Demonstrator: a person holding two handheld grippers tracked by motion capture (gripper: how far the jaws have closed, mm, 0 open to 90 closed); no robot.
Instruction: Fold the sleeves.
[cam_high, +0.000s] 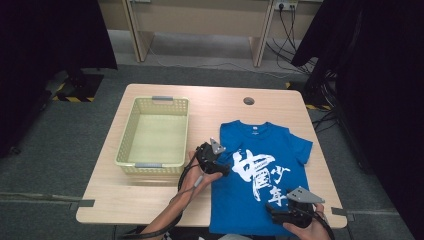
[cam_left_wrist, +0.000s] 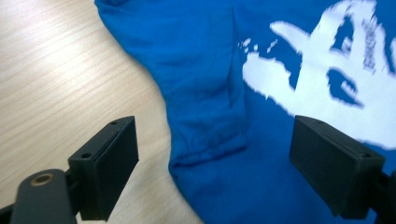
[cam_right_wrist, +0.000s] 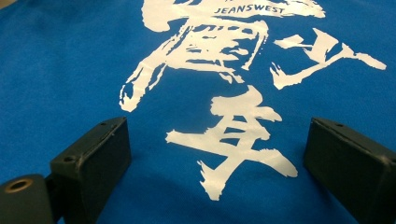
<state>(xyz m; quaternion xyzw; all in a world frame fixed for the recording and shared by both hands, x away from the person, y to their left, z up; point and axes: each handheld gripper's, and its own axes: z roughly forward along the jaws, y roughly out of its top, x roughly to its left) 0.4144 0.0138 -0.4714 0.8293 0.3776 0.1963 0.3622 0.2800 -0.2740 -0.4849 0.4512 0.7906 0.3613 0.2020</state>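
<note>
A blue T-shirt (cam_high: 235, 200) with a large white brush print (cam_high: 260, 172) lies flat on the right half of the wooden table (cam_high: 145, 200), collar away from me. My left gripper (cam_high: 223, 169) hovers at the shirt's left edge. In the left gripper view its jaws stand open (cam_left_wrist: 215, 135) on either side of the folded left sleeve (cam_left_wrist: 205, 126), not touching the cloth. My right gripper (cam_high: 280, 212) sits low over the shirt near its hem. Its jaws are open (cam_right_wrist: 217, 140) above the lower print character (cam_right_wrist: 233, 135), with nothing gripped.
A pale yellow plastic basket (cam_high: 127, 135), with nothing in it, stands on the left half of the table, next to the left hand. A round cable hole (cam_high: 248, 101) is near the far edge. Dark curtains hang at both sides of the room.
</note>
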